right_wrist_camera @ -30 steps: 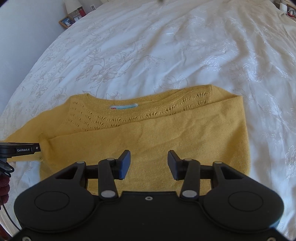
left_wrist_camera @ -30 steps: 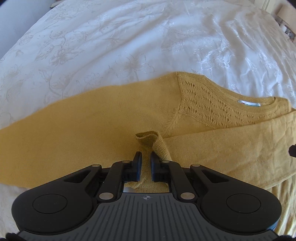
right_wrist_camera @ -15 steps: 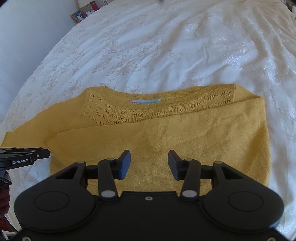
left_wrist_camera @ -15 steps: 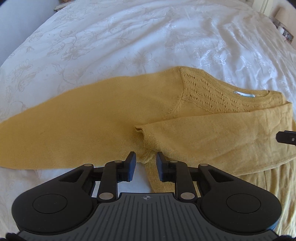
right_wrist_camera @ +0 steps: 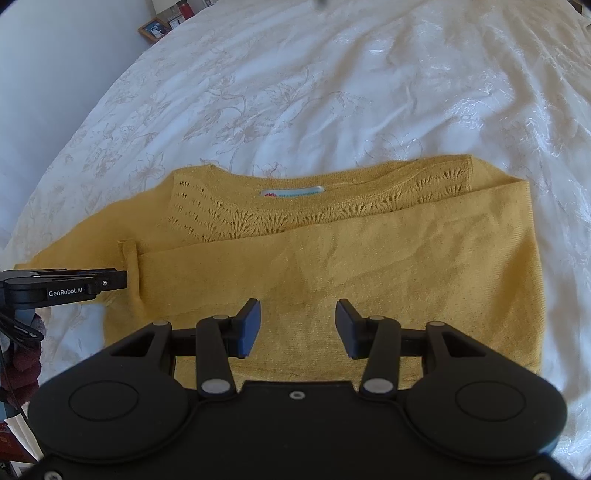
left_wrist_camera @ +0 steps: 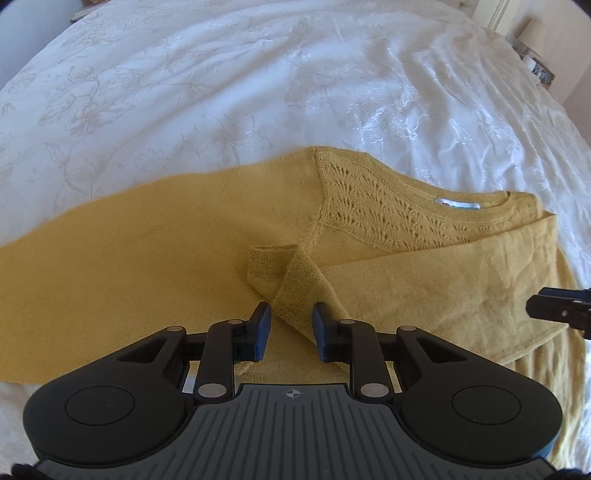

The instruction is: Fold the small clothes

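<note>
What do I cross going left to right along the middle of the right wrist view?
Left gripper at the left edge → upturned sleeve cuff → folded-over sleeve across the yellow sweater → sweater's right folded edge → white floral bedspread.

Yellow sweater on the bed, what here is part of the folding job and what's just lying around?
Part of the job:
yellow sweater
left hand-held gripper
right hand-held gripper
white bedspread

Lying about:
framed photo
red bottle
</note>
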`<state>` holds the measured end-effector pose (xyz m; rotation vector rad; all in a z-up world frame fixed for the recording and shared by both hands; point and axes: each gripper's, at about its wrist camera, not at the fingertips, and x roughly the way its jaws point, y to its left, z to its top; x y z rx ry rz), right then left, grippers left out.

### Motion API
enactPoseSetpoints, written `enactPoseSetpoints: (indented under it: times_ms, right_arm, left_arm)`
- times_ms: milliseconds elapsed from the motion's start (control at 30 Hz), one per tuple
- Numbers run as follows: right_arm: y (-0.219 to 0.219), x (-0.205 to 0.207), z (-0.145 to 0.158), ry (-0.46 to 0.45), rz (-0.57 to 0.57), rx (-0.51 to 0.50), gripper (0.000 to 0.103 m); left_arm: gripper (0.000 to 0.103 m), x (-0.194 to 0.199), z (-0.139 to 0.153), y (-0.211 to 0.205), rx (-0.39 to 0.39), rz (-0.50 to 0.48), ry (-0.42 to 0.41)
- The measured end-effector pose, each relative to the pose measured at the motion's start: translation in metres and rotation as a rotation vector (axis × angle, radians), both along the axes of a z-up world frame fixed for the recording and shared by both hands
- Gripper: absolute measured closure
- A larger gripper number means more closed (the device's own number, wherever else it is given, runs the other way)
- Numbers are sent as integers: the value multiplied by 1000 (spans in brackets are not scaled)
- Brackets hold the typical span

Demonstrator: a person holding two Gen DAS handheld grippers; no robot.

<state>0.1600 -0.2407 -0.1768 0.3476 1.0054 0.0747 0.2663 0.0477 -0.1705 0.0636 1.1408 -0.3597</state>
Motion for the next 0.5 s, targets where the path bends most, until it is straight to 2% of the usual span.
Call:
enactPoseSetpoints:
  times_ms: [100, 200, 400, 500]
  right_arm:
    - [0, 1, 0, 0, 0, 2, 49]
    - [2, 2, 0, -4, 2, 4, 49]
    - [4, 1, 4, -12, 10, 4, 49]
    - [4, 1, 6, -13, 14, 8, 49]
  left_arm:
    - [78, -7, 4, 0, -59, -9, 17]
    - [73, -11, 3, -3, -58, -7, 28]
    - [71, -8, -8, 9, -75, 128, 86]
    - [70, -7, -12, 11, -54, 157, 87]
